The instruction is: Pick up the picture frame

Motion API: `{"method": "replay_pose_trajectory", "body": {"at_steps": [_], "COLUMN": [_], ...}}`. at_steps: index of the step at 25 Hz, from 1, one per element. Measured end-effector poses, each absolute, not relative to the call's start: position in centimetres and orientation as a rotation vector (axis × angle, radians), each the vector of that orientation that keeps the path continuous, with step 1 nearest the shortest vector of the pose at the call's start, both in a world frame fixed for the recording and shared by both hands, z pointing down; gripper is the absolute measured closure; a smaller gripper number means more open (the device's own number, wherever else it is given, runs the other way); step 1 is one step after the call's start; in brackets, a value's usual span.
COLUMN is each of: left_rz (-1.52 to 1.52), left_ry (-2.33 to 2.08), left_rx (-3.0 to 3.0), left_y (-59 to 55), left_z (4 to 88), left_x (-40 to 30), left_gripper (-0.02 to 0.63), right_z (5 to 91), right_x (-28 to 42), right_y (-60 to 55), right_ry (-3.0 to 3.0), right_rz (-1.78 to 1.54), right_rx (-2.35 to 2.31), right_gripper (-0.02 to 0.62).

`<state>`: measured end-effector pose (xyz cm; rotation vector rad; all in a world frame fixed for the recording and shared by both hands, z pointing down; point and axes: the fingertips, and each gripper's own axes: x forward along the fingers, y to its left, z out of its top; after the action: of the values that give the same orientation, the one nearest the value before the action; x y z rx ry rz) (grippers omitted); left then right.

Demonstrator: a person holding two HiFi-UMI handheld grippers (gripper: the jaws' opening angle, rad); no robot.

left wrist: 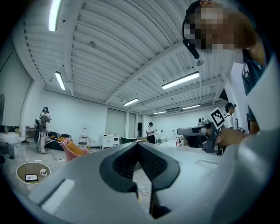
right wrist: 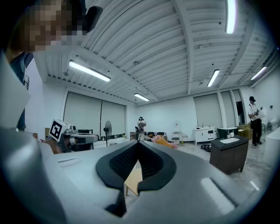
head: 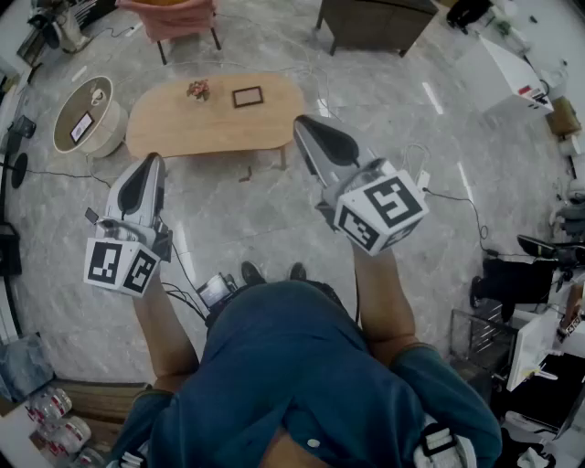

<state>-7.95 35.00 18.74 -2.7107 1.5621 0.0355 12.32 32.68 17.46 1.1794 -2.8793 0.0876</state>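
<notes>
In the head view the picture frame (head: 248,96), dark-edged and lying flat, rests on the oval wooden coffee table (head: 183,123) far ahead, next to a small flower ornament (head: 197,90). My left gripper (head: 155,161) is held in the air well short of the table, jaws closed tip to tip on nothing. My right gripper (head: 305,124) is also shut and empty, its tip near the table's right end but high above the floor. The jaws meet in the left gripper view (left wrist: 137,144) and the right gripper view (right wrist: 138,143). A corner of the wooden table (right wrist: 132,180) shows between the right jaws.
A round side table (head: 108,135) at the left holds a second small dark frame (head: 81,126) and a cup (head: 96,94); it also shows in the left gripper view (left wrist: 19,169). A pink chair (head: 174,16) and a dark cabinet (head: 375,20) stand beyond. Cables trail over the marble floor.
</notes>
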Motion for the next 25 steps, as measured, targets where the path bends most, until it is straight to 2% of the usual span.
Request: {"method": "replay_pose_trajectory", "body": {"at_steps": [17,25], "left_rz": [0.081,0.088], "left_ry": [1.516,1.522], "left_rx": [-2.767,-2.791], "left_y": [32.1,29.9], "left_z": [20.0,20.8], "left_x": [-13.3,-13.5], "left_gripper": [0.609,0.609], "right_z": [18.2,18.7], "right_x": [7.6,7.2], "right_y": [30.7,28.2], "right_ry": [-2.84,-2.841], "right_rz": [0.098,0.148], "right_rx": [1.257,1.266], "right_gripper": [0.586,0.584]}}
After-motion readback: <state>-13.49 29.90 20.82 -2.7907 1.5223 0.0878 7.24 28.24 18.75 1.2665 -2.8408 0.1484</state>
